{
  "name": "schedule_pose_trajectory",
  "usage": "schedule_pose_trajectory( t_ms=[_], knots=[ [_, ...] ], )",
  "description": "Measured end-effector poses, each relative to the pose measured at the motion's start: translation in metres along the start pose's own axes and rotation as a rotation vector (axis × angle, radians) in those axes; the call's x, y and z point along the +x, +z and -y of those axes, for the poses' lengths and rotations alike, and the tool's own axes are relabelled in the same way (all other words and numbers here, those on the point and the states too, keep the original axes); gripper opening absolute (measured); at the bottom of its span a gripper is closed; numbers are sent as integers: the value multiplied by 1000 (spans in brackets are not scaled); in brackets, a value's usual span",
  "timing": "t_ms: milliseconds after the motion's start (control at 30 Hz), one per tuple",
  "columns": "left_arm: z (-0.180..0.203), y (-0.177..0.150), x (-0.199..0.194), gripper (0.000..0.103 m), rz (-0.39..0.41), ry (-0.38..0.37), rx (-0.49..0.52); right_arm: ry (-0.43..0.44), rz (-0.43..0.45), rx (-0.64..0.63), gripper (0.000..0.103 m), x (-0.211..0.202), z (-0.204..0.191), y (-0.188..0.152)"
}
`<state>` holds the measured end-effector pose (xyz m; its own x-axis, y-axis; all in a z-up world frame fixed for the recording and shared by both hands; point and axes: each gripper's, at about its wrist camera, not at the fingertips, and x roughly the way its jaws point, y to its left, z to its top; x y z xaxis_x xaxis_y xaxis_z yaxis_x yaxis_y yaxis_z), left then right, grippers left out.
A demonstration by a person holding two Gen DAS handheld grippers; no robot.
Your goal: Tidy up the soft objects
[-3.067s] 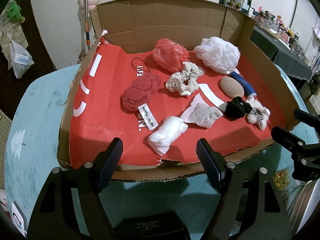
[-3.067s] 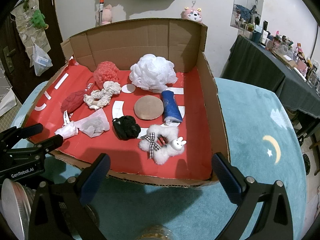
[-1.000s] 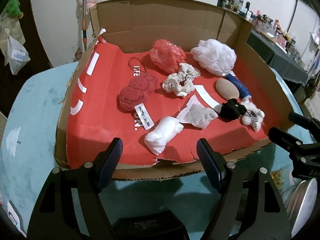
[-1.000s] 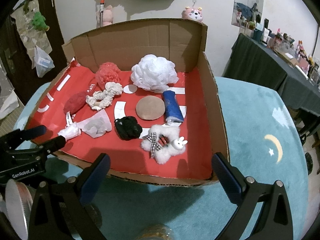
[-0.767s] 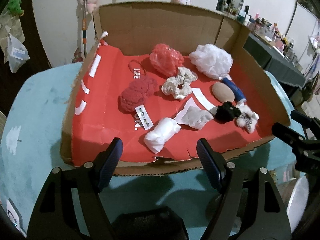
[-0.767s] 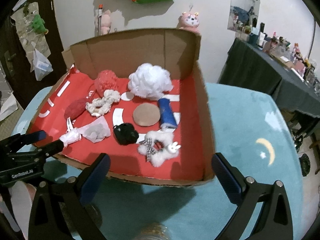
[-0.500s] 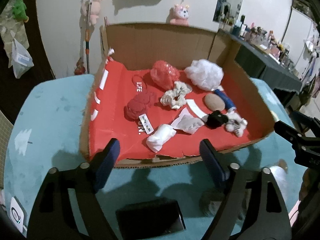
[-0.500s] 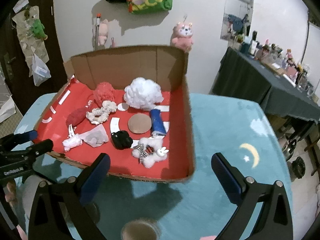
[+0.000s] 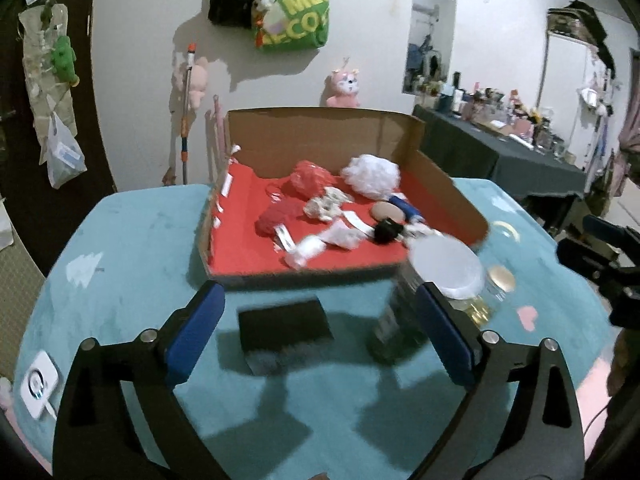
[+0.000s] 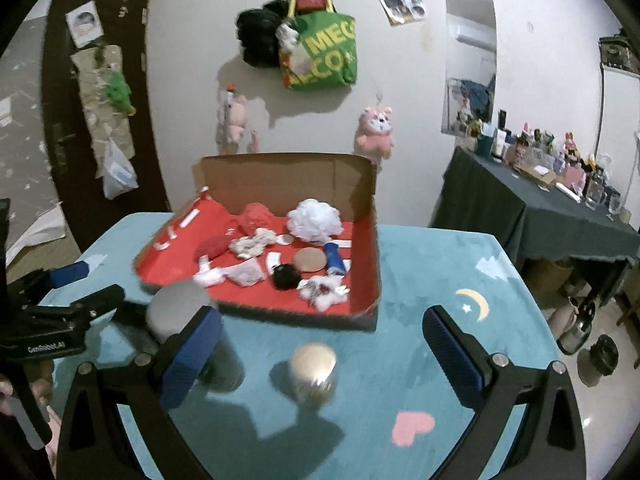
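The cardboard box (image 9: 440,184) of soft objects lies ahead of both tools, well apart; the left tool (image 9: 320,332) is opening with nothing between its jaws; the right tool (image 10: 320,356) gapes wide, gripping nothing.

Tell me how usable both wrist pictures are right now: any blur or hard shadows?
Left wrist view: motion blur smears the white-lidded jar and black block; the cardboard box is softer but readable. Right wrist view: the gold-lidded jar is blurred, the box fairly clear. Both: fisheye bending, dark tong shadows on the teal cloth.
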<state>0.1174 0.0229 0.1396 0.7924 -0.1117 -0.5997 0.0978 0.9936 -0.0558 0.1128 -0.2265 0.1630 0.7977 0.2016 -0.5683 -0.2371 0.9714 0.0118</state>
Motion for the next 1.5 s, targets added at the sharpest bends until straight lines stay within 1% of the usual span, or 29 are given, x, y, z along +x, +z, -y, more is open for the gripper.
schedule_pose_trajectory(
  t_ms=[133, 233, 333, 433, 567, 667, 767, 833, 900, 1100, 1500],
  knots=[
    [13, -29, -11, 98, -3, -40, 8, 19, -4, -2, 103, -8, -11, -32],
    [21, -49, -5, 98, -38, -58, 15, 30, -42, 7, 103, -1, -15, -55],
    [27, -68, 9, 98, -83, -53, 19, 26, -90, 22, 103, 16, -16, -80],
    [28, -81, 28, 98, -136, -41, 12, 25, -147, 39, 103, 34, -14, -96],
    [27, -93, 48, 98, -184, -1, -4, 8, -202, 37, 103, 58, -13, -111],
    [24, -97, 60, 98, -209, 36, -23, -5, -240, 37, 103, 71, -12, -118],
    [24, -100, 71, 98, -236, 56, -28, -27, -263, 43, 103, 81, -9, -122],
    [26, -100, 74, 99, -235, 73, -16, -29, -283, 54, 103, 87, -6, -123],
    [26, -101, 76, 99, -238, 81, -13, -39, -282, 65, 103, 87, -6, -122],
    [25, -100, 79, 101, -244, 85, -20, -51, -289, 67, 103, 87, -5, -123],
    [24, -99, 80, 102, -247, 84, -24, -51, -289, 70, 103, 88, -4, -123]
  ],
)
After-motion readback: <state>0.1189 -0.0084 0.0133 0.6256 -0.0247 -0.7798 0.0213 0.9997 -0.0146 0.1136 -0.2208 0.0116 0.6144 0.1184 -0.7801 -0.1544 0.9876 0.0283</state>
